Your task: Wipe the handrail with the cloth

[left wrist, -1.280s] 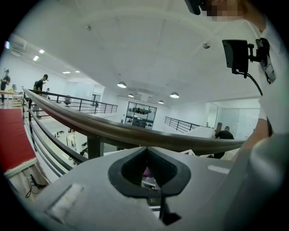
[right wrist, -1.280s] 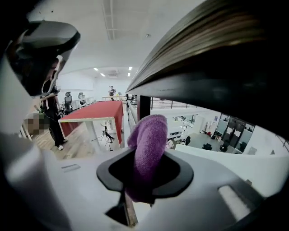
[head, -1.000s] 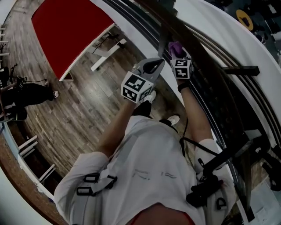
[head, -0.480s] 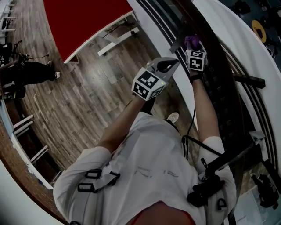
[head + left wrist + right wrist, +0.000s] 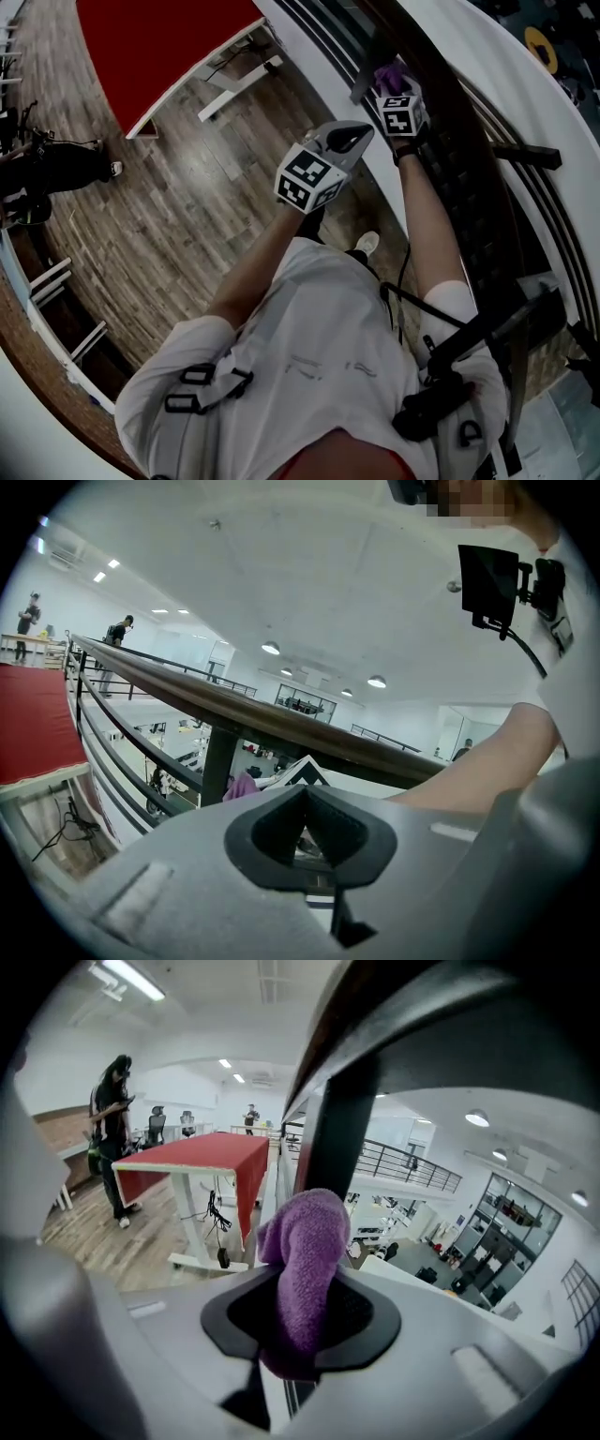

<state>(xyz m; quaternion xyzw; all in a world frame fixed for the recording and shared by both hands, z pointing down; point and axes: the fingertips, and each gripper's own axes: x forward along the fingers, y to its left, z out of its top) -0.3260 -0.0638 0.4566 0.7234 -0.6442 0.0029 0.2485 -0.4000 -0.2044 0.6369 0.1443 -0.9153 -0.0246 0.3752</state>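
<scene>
The dark wooden handrail [image 5: 448, 86] runs from the top middle toward the lower right, over black rails. My right gripper [image 5: 392, 86] is shut on a purple cloth [image 5: 387, 73] and holds it against the rail's inner side by a black post [image 5: 334, 1138]. In the right gripper view the cloth [image 5: 305, 1237] sticks up out of that gripper [image 5: 301, 1290], just under the handrail [image 5: 422, 1026]. My left gripper [image 5: 354, 139] is shut and empty, a little short of the rail. From the left gripper [image 5: 304, 799] I see the handrail [image 5: 281, 726] and the cloth [image 5: 242, 786] beyond.
A red-topped table [image 5: 159, 52] on white legs stands on the wood floor below left. A person in dark clothes [image 5: 112, 1119] stands beside it. White benches [image 5: 66, 309] line the left edge. A camera rig [image 5: 450, 384] hangs at my chest.
The head view has swung a little. My right gripper has slid slightly along the rail beside the post, still holding the cloth. The left gripper stays shut beside it.
</scene>
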